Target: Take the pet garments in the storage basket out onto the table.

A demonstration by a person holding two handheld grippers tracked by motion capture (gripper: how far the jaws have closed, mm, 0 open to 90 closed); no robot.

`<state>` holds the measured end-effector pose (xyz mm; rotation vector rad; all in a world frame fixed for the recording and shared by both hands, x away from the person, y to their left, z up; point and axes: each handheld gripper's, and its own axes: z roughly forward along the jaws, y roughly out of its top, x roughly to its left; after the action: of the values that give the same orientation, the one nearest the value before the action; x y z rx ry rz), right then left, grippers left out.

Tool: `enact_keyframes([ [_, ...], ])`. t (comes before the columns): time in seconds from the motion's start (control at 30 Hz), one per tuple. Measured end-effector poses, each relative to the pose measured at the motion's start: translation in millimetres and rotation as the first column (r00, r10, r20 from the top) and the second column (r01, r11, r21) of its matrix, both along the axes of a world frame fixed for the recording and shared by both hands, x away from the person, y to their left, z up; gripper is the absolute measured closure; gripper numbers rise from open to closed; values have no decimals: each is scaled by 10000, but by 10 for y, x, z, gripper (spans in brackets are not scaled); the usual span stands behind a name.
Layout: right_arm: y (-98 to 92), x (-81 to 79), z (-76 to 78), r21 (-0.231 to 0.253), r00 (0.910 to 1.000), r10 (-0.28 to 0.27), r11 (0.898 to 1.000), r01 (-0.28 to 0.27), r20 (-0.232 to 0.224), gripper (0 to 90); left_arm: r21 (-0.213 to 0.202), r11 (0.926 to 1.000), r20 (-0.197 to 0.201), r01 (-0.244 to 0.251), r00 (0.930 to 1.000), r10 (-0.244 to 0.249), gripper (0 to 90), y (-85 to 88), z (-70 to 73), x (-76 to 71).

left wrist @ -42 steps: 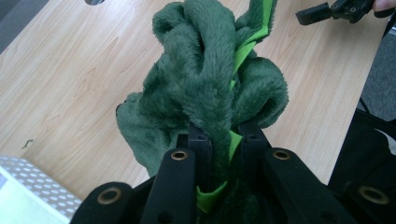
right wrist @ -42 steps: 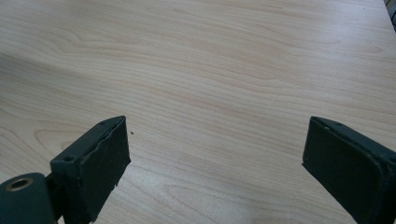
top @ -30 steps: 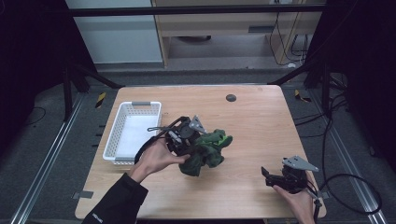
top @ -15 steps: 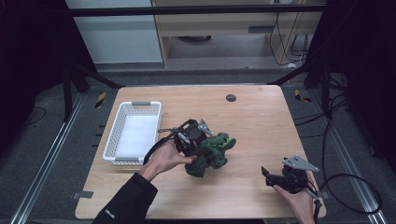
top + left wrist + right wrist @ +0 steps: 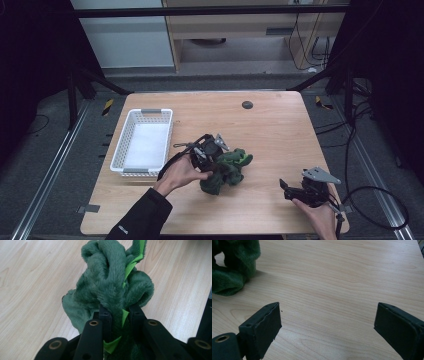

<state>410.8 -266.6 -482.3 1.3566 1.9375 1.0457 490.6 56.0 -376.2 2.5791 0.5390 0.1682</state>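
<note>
A dark green plush toy with bright green trim lies bunched near the middle of the wooden table. My left gripper is shut on it; in the left gripper view the two black jaws pinch a fold of the plush toy with my left gripper pressed into the fabric. My right gripper rests low near the table's front right corner, jaws wide apart. In the right gripper view my right gripper holds nothing, and the plush toy lies off to the upper left.
A white slotted basket stands at the table's left side. A small dark round disc sits near the far edge. Cables trail off the table's right side. Bare wood lies between the toy and my right gripper.
My left gripper has moved the plush toy slightly right and nearer the front edge, away from the basket. The right gripper has stayed in place.
</note>
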Motion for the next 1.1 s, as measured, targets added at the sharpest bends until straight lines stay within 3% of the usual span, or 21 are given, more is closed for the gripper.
enact_keyframes([
  [0.6,-1,1,-6,-14,10000,41,10000,-41,-26,69,0,10000,-217,-8,9998,8,575,-7,-204,-16],
  [0.87,2,-1,-7,10,10000,37,10000,-37,-77,68,-117,9999,100,-95,9999,96,440,44,-251,-52],
  [1.1,2,-3,-7,50,9999,7,10000,-7,-126,66,-782,9965,323,-299,9989,325,306,108,-205,-113],
])
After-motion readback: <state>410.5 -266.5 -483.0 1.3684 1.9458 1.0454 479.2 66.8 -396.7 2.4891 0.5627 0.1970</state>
